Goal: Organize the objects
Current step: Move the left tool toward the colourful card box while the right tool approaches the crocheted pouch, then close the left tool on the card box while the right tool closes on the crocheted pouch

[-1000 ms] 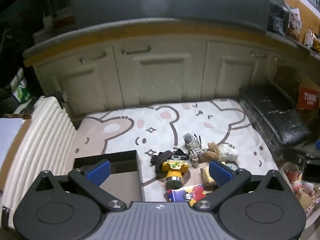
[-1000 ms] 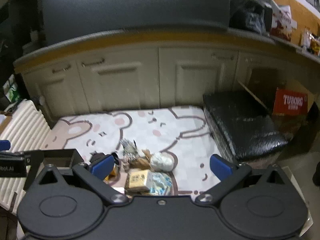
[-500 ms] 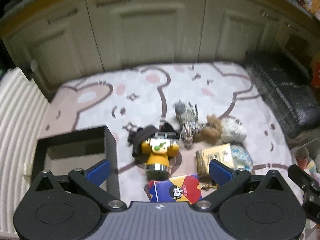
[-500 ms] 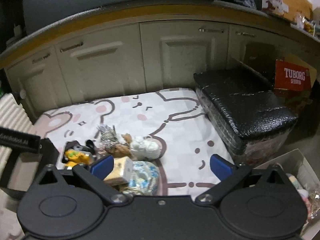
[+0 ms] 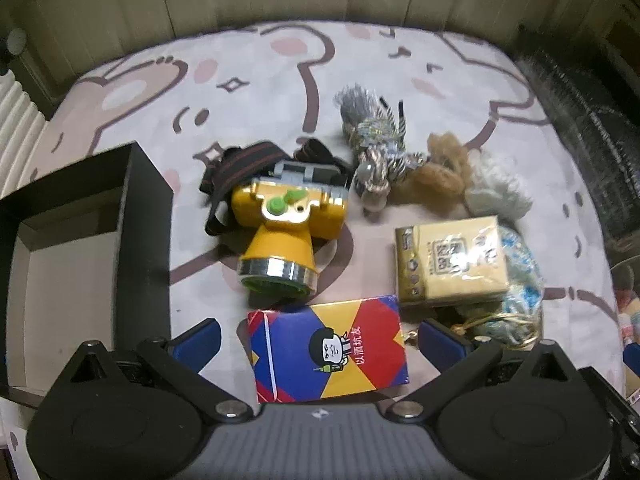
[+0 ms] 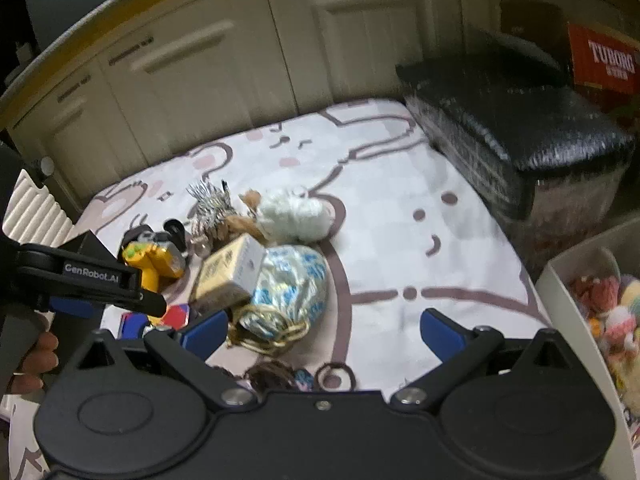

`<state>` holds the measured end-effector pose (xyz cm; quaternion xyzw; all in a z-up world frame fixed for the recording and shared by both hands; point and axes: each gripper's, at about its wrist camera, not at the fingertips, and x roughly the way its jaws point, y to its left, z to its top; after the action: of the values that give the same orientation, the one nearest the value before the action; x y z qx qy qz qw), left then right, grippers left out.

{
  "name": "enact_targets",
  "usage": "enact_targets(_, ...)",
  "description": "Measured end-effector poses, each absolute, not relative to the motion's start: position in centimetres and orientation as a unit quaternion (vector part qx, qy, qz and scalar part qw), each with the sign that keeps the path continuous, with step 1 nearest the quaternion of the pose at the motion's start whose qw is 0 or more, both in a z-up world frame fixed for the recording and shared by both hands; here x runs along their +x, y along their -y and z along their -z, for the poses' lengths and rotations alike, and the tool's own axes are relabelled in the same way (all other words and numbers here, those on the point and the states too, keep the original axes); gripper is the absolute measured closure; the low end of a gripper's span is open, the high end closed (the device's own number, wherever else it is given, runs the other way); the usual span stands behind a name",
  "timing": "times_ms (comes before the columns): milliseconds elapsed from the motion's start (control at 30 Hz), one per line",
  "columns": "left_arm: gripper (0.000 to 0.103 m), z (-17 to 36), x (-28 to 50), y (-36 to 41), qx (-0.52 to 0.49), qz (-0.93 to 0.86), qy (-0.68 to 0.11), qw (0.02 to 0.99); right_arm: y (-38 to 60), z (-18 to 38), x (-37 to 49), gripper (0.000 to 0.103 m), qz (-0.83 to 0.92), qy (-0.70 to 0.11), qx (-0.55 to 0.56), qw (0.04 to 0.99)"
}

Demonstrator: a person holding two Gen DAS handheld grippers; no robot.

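We found the colourful card box [image 5: 326, 354] lying flat near the mat's [image 5: 256, 80] front edge, between the spread fingers of our left gripper [image 5: 320, 338], the yellow headlamp [image 5: 286, 226] just behind it, while our right gripper [image 6: 324, 330] hung wide open, empty.

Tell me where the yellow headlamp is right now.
In the left wrist view the yellow plastic headlamp with its black strap lies on the cartoon-print mat, right of the open black box and just beyond the colourful card box.
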<state>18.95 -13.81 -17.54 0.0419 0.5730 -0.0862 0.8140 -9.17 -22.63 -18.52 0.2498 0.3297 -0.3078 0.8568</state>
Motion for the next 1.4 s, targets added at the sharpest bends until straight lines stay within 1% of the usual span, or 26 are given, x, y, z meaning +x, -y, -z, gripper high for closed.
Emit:
enact_targets(167,0.0,19.5,19.4,14.1,0.044,0.083,-0.589,0.803,22.3,18.8,-9.6,0.0,0.293,-0.335,0.243,0.862)
enact_targets(433,0.0,21.5,19.7,14.1,0.039,0.091,-0.607,0.788,20.0,18.4,-9.2,0.0,0.211,-0.396,0.193,0.873)
enact_targets(600,0.0,21.6,19.4,14.1,0.043,0.092,-0.602,0.792,18.8,19.0,-8.4,0.001,0.192,-0.422,0.16,0.871)
enact_targets(667,0.0,21.6,19.0,14.0,0.05,0.098,-0.594,0.797,18.3,19.3,-7.6,0.005,0.19,-0.44,0.129,0.868)
enact_targets(733,0.0,21.8,18.7,14.4,0.078,0.103,-0.595,0.793,17.8,19.7,-6.8,0.008,0.182,-0.454,0.091,0.868)
enact_targets(800,0.0,21.8,18.8,14.3,0.075,0.1,-0.599,0.791,17.7,19.9,-6.2,0.009,0.173,-0.463,0.067,0.867)
enact_targets(933,0.0,21.8,19.1,14.2,0.071,0.1,-0.607,0.785,18.0,20.4,-5.1,0.017,0.165,-0.473,0.072,0.863)
enact_targets(1000,0.0,21.7,19.0,14.1,0.077,0.104,-0.611,0.781,18.2,20.6,-4.7,0.025,0.158,-0.474,0.089,0.862)
enact_targets(1033,0.0,21.7,19.0,14.1,0.081,0.107,-0.614,0.778,18.3,20.6,-4.7,0.033,0.155,-0.473,0.1,0.862)
enact_targets(1067,0.001,21.6,19.0,14.0,0.084,0.11,-0.616,0.775,18.5,20.7,-4.6,0.037,0.154,-0.472,0.114,0.861)
enact_targets(1100,0.005,21.4,18.8,13.9,0.084,0.112,-0.616,0.775,18.6,20.6,-4.5,0.04,0.157,-0.469,0.127,0.86)
enact_targets(1133,0.01,21.2,18.8,13.8,0.085,0.115,-0.615,0.776,18.7,20.5,-4.5,0.046,0.158,-0.467,0.136,0.859)
enact_targets(1167,0.012,21.0,18.8,13.7,0.086,0.117,-0.612,0.777,18.7,20.4,-4.5,0.049,0.159,-0.465,0.142,0.859)
enact_targets(1267,0.013,20.8,18.5,13.3,0.087,0.126,-0.613,0.775,18.7,20.2,-4.7,0.056,0.162,-0.461,0.154,0.859)
enact_targets(1400,0.014,20.6,18.3,12.9,0.087,0.129,-0.615,0.773,18.9,20.0,-5.1,0.061,0.172,-0.458,0.168,0.856)
